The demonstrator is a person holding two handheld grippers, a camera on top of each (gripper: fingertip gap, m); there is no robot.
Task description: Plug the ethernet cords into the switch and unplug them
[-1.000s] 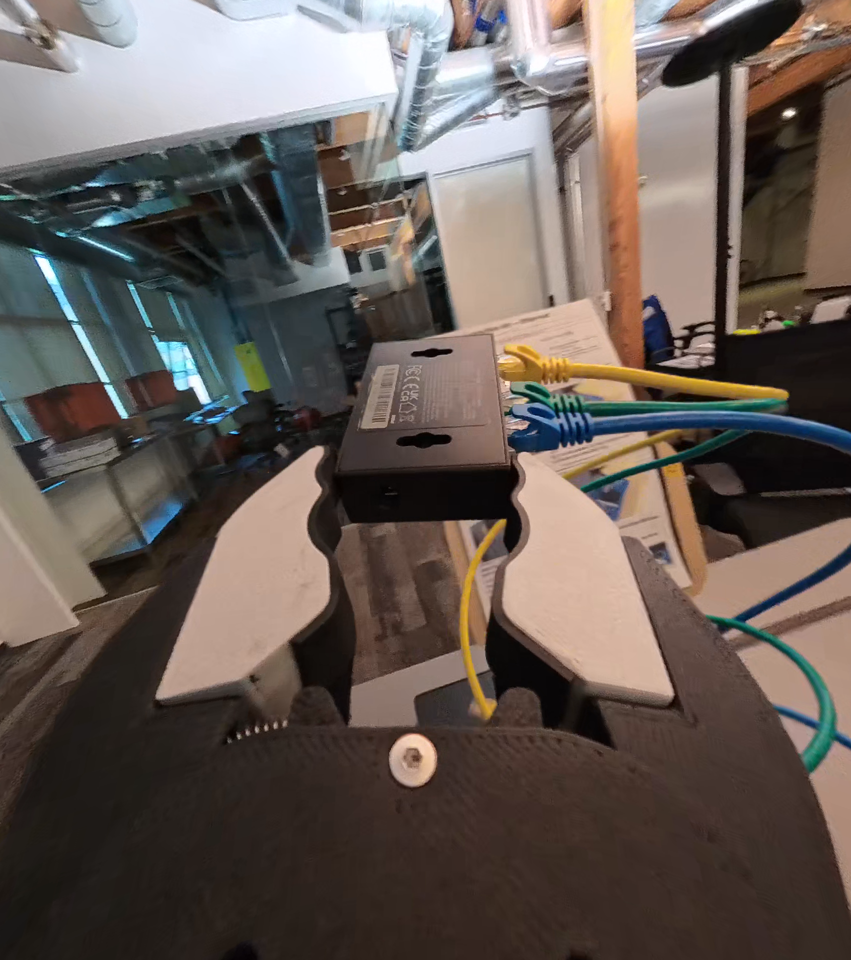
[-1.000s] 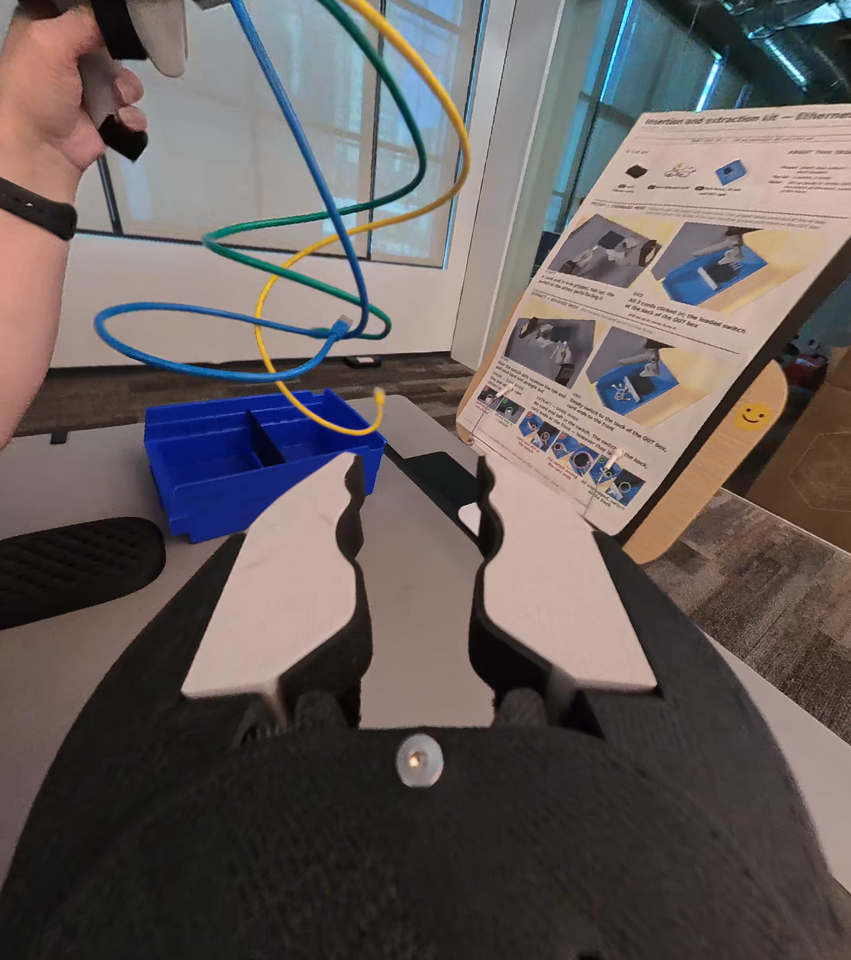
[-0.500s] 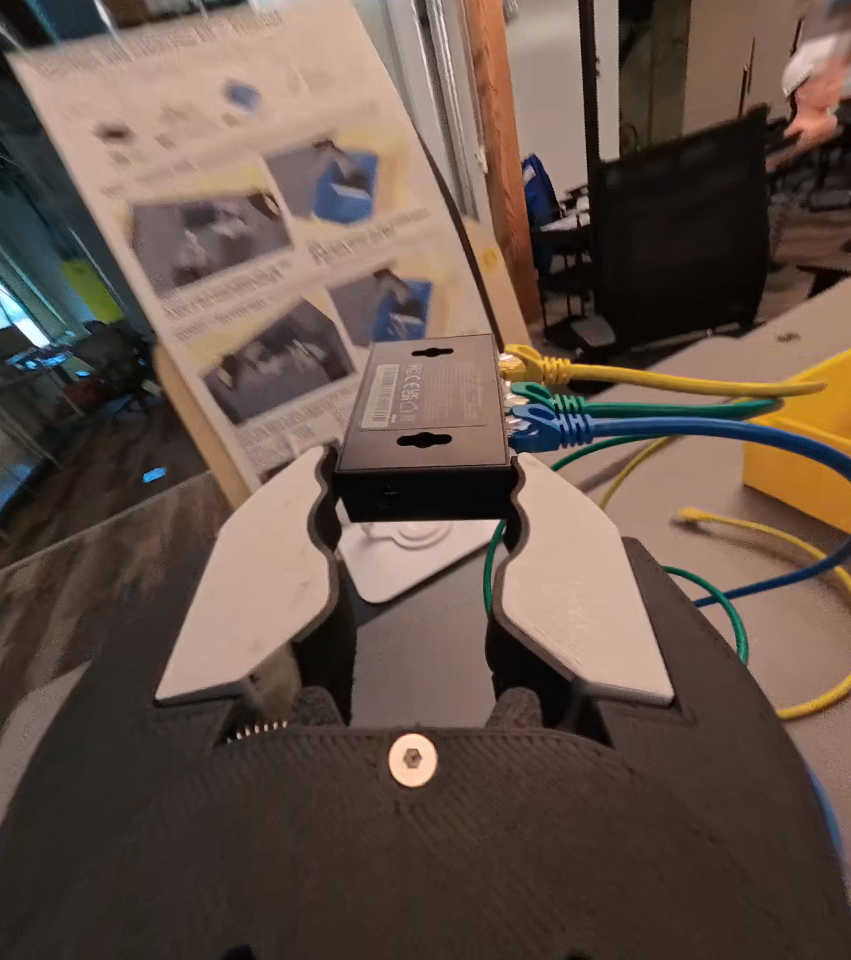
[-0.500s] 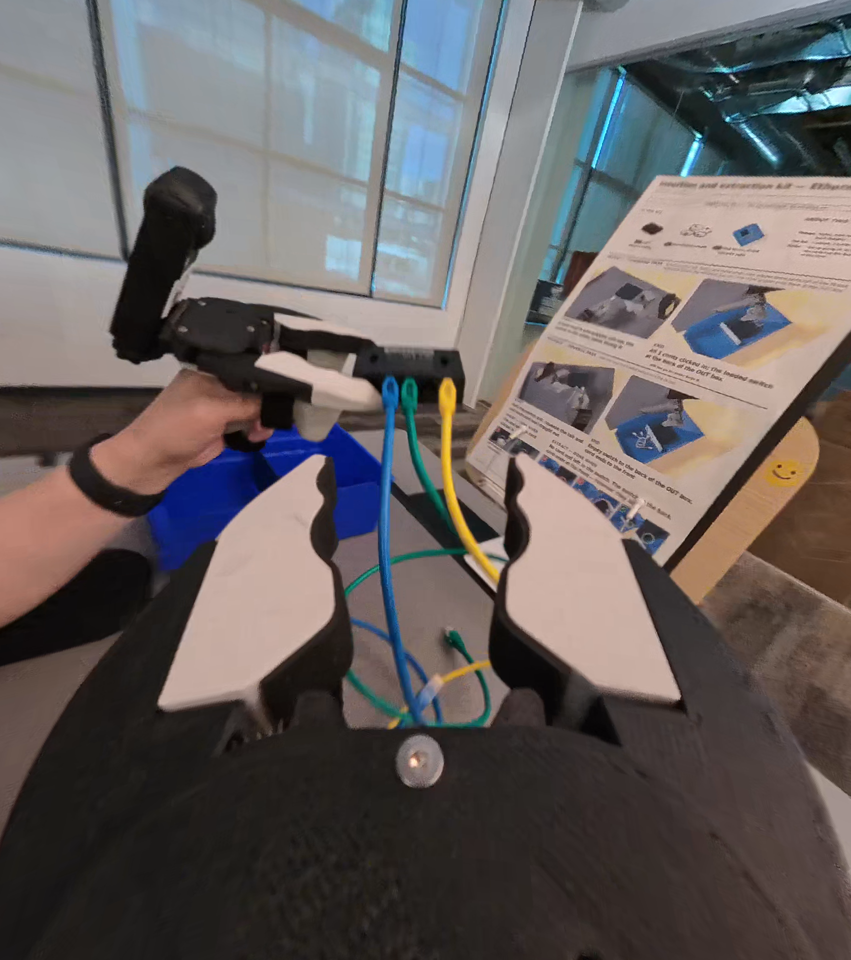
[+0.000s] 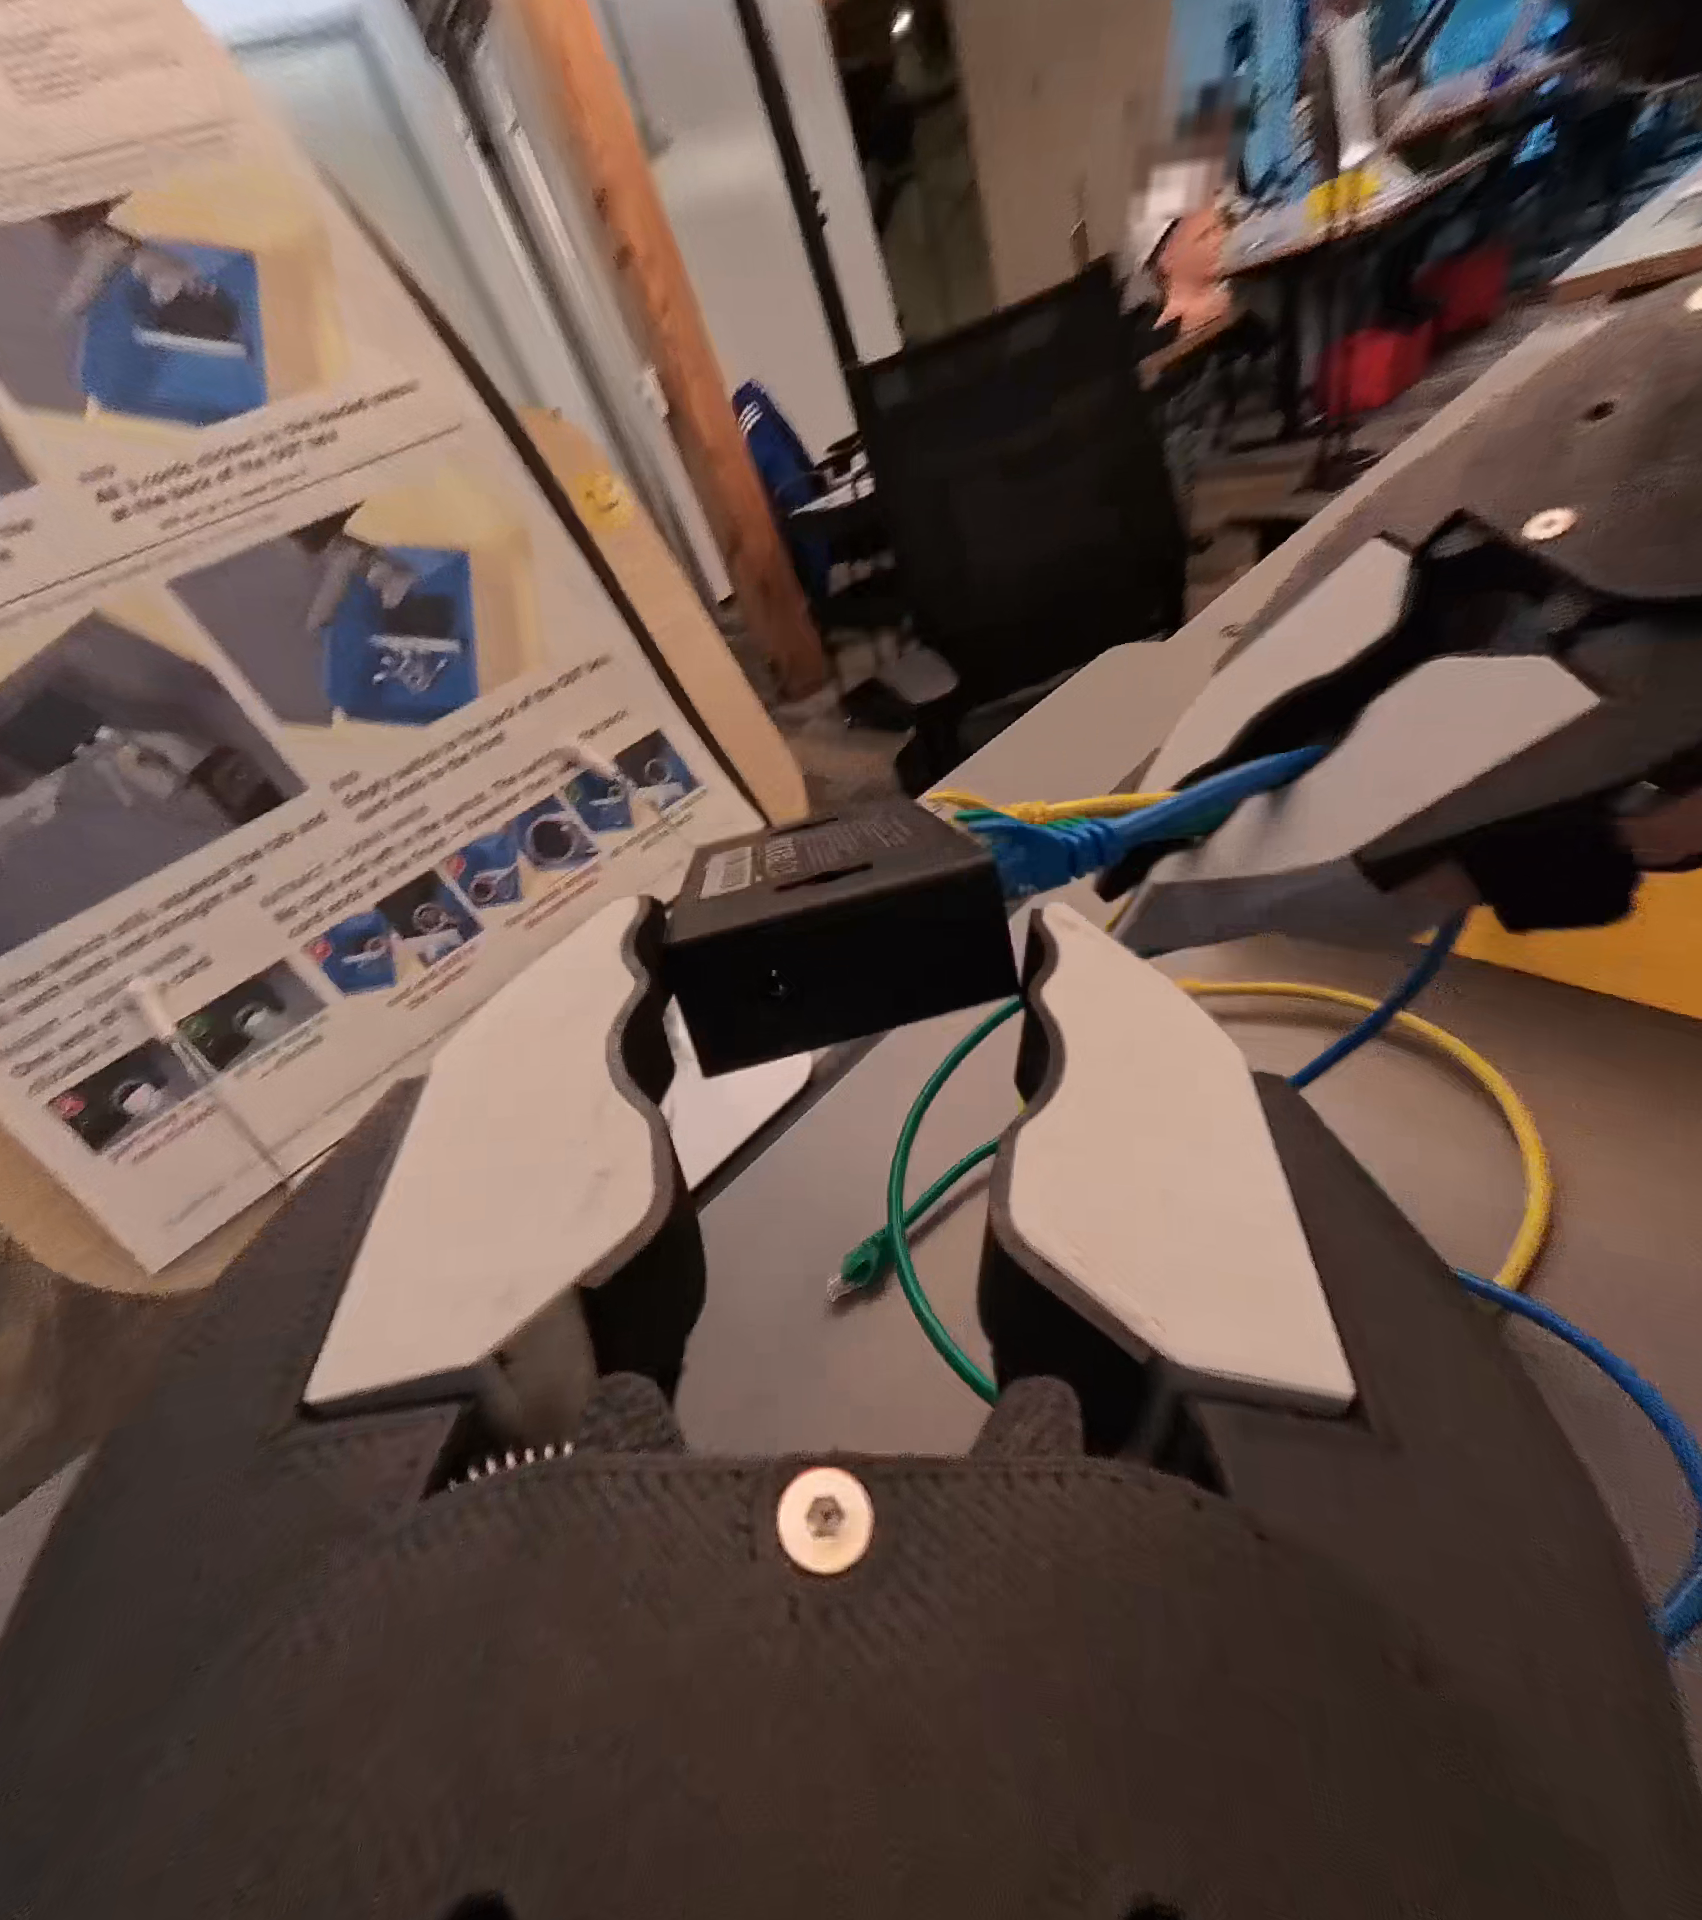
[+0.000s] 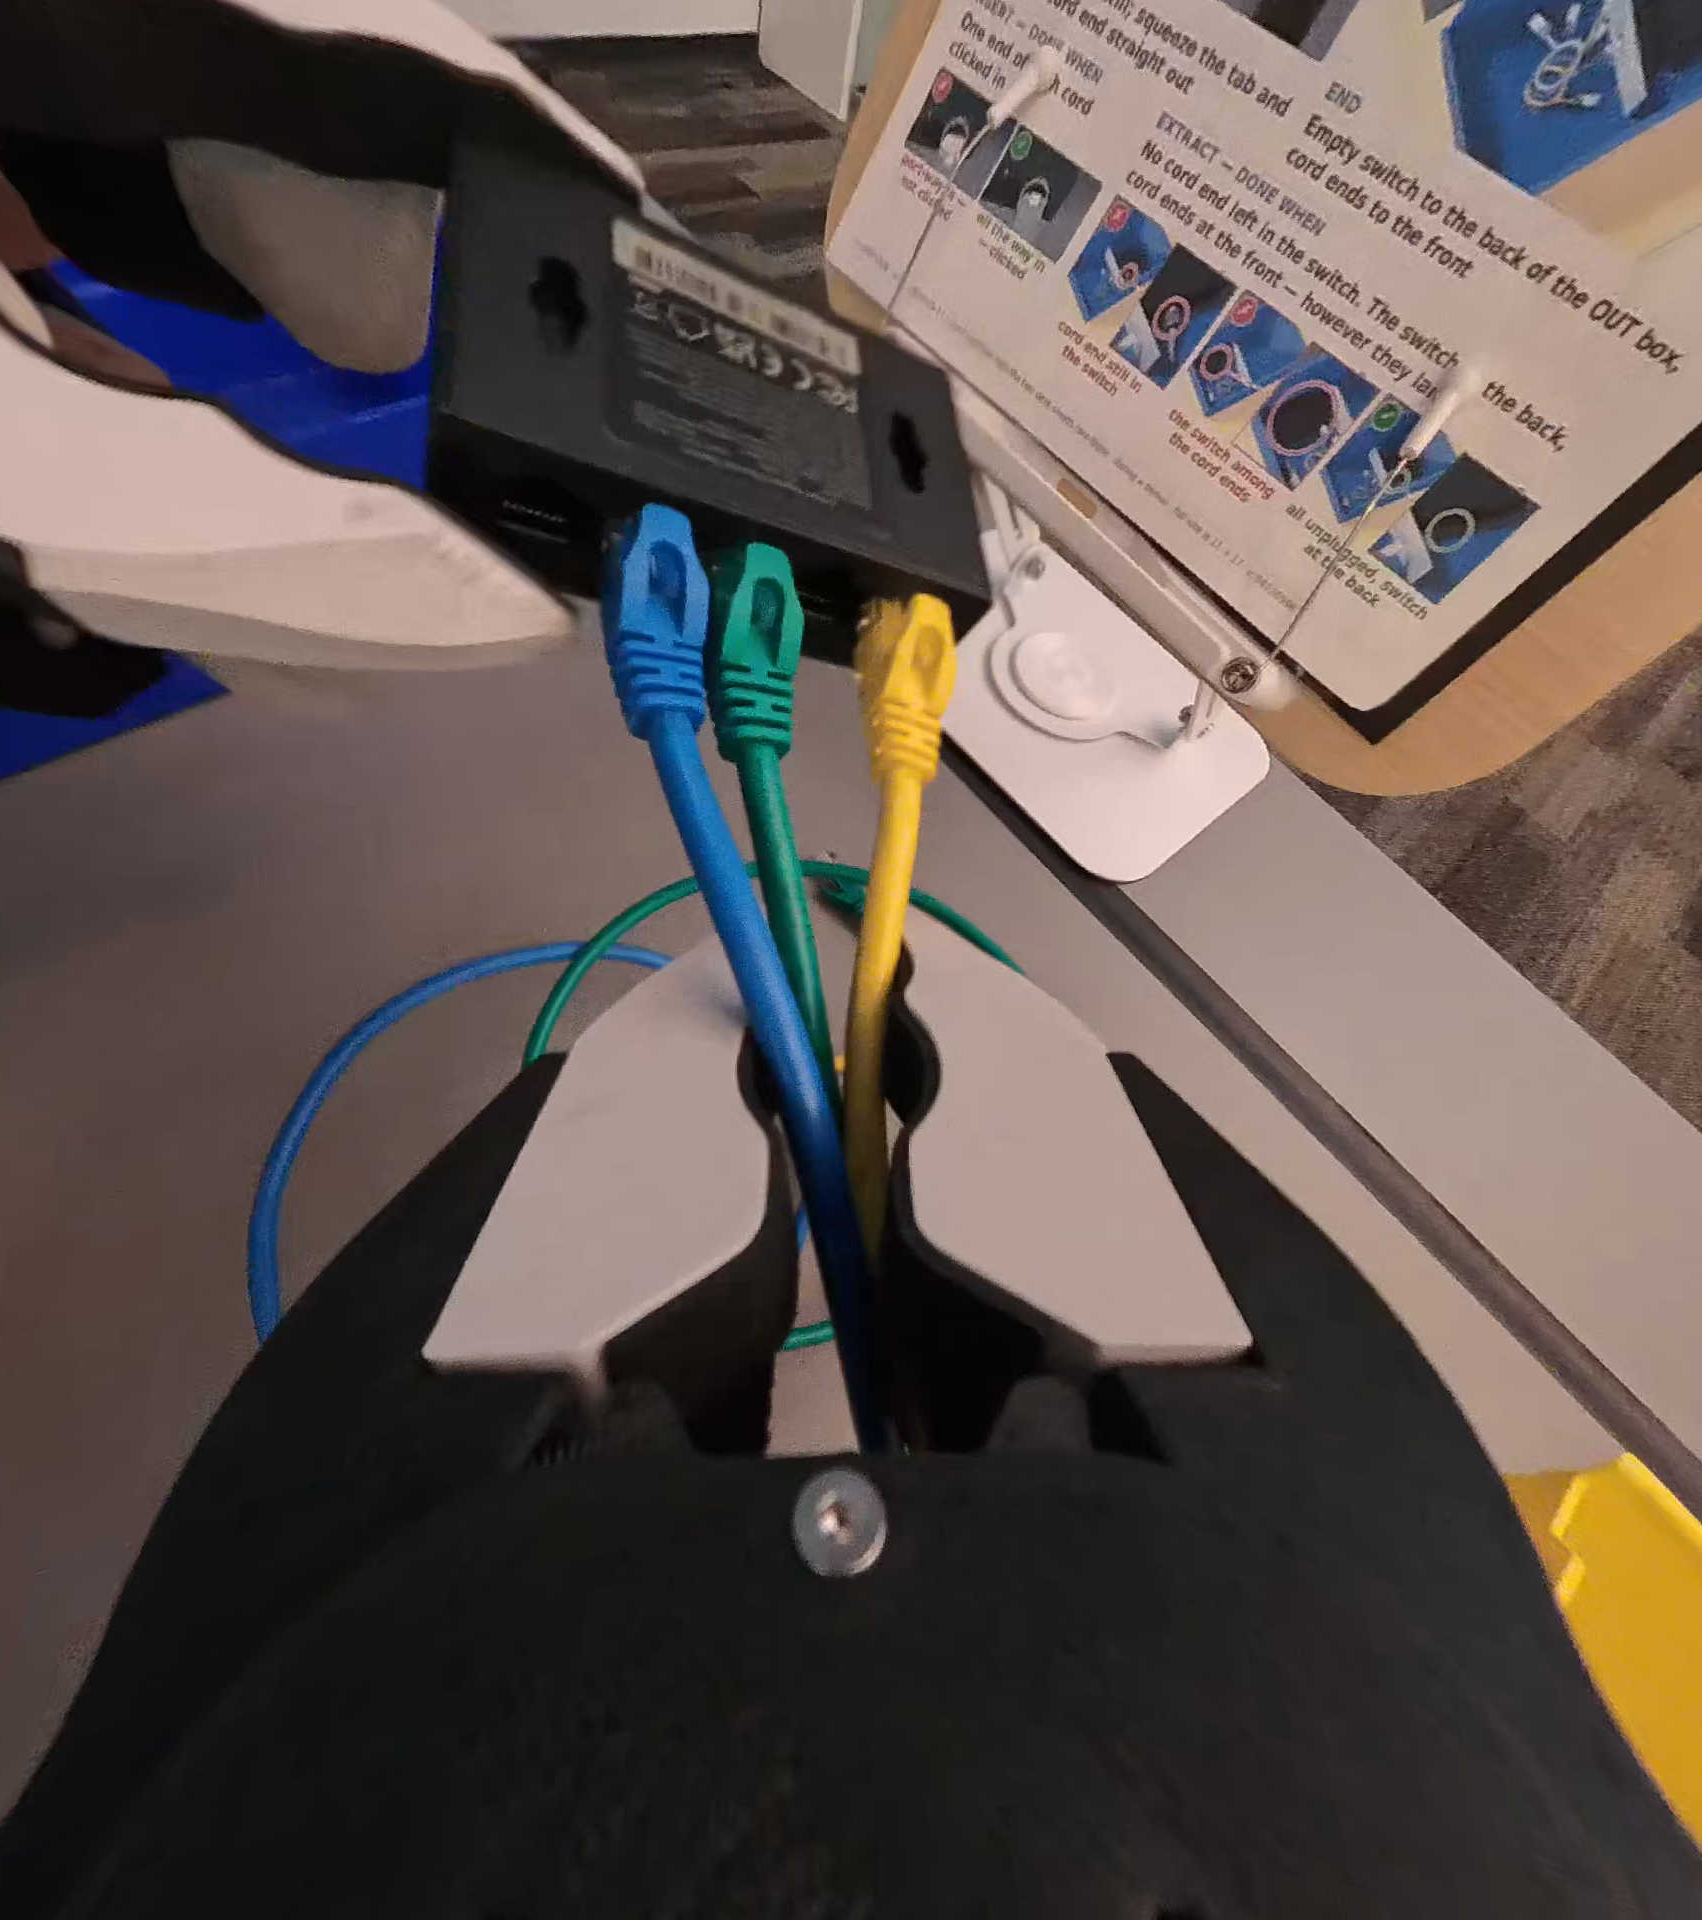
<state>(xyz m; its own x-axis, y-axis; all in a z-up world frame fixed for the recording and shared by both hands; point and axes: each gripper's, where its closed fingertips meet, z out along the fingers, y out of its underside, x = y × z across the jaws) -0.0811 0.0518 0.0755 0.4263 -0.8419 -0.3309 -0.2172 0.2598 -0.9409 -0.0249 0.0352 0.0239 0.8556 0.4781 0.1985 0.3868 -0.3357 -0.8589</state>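
Note:
My left gripper [image 5: 842, 945] is shut on the black switch [image 5: 826, 914] and holds it above the grey table. Blue [image 6: 655, 613], green [image 6: 759, 644] and yellow [image 6: 904, 675] plugs sit in the switch's ports [image 6: 722, 384]. My right gripper [image 6: 821, 987] is closed around all three cords a short way below the plugs. In the left wrist view it shows at the upper right [image 5: 1346, 769], with the blue cord [image 5: 1190, 805] between its fingers. The cords' loose ends and loops lie on the table; a green end [image 5: 862, 1262] is in sight.
An instruction board [image 6: 1346, 260] on a white stand base [image 6: 1107, 748] stands just behind the switch. A yellow bin [image 6: 1678, 1704] is at the right, a blue bin [image 6: 234, 353] behind the left gripper. The table edge [image 6: 1346, 1122] runs along the right.
The left gripper swung the switch down from high in the air to just above the table. The right gripper moved up to the hanging cords and closed around them.

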